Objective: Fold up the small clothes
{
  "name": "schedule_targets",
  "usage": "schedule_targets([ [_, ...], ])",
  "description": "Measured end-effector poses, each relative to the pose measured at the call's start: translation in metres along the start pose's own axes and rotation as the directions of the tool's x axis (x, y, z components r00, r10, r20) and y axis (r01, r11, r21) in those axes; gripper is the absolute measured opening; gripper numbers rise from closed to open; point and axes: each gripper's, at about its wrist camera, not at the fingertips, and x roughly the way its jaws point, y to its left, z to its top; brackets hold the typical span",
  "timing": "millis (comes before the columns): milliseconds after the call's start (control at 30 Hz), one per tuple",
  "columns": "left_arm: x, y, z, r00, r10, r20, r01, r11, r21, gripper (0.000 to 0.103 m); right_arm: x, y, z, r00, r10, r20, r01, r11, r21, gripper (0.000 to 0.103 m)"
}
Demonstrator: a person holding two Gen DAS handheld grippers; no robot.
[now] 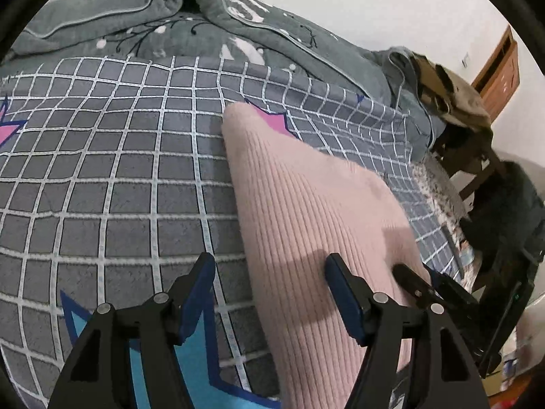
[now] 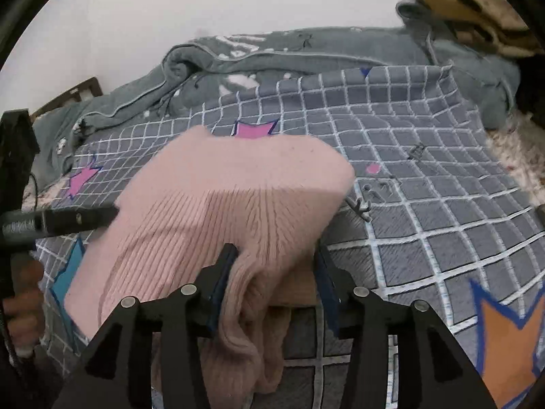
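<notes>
I see my left gripper [image 1: 269, 262] at the bottom of its own frame, pointing down at a slant toward the bed, jaws spread with nothing pressed between them: one finger hangs over the checked sheet [image 1: 102, 177], the other over the near part of the pink knit [image 1: 306, 211], whose left edge runs into the gap between them. The knit stretches from the lower centre of that frame up toward the middle, lying on the sheet. At lower right there I catch a dark finger of my right gripper [image 1: 412, 279] resting against the knit's right side. In the right wrist view, my right gripper [image 2: 276, 255] also tilts downward, low centre of frame, jaws apart; a bunched fold of the knit [image 2: 238, 187] sits between them, lying against the left finger, while the right finger stands clear of it, so the grip is released. The rest of the knit spreads up and left across the middle of the frame. At the left edge, my left gripper [image 2: 81, 218] reaches in sideways, its tip touching the knit's left edge, with a hand [image 2: 24, 303] around its handle below. A grey quilt [image 2: 272, 58] is heaped along the top.
</notes>
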Motion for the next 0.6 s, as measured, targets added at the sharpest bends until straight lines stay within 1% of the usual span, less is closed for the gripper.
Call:
schedule_targets([
  [100,0.007,0.005,0.012,1.000,-0.020,-0.003,0.020,0.999,-0.027,0.066,-0.009,-0.009,0.011,0.999,0.020,0.024,-0.021,0.999,0.035,0.054],
  [133,0.012,0.006,0.017,0.999,-0.037,-0.008,0.037,0.998,-0.043,0.066,-0.008,-0.013,0.016,0.999,0.027,0.028,-0.028,0.998,0.052,0.057],
  [167,0.015,0.008,0.020,0.999,-0.048,-0.010,0.047,0.998,-0.051,0.066,-0.005,-0.015,0.020,0.999,0.033,0.023,-0.035,0.997,0.066,0.058],
  [267,0.027,0.012,0.025,0.997,-0.071,-0.021,0.070,0.995,-0.077,0.066,0.018,-0.023,0.027,0.996,0.078,-0.032,-0.074,0.990,0.119,0.064],
  [333,0.035,0.017,0.026,0.995,-0.093,-0.028,0.090,0.991,-0.101,0.067,0.030,-0.030,0.027,0.992,0.109,-0.057,-0.098,0.982,0.160,0.072],
  [433,0.044,0.021,0.027,0.992,-0.121,-0.039,0.115,0.984,-0.133,0.066,0.042,-0.036,0.025,0.988,0.137,-0.075,-0.120,0.974,0.195,0.075],
  [500,0.047,0.020,0.028,0.991,-0.127,-0.039,0.120,0.983,-0.136,0.064,0.047,-0.039,0.025,0.985,0.149,-0.083,-0.129,0.969,0.210,0.075],
  [600,0.048,0.012,0.031,0.993,-0.114,-0.029,0.110,0.987,-0.120,0.049,0.051,-0.037,0.027,0.985,0.150,-0.088,-0.129,0.970,0.207,0.076],
])
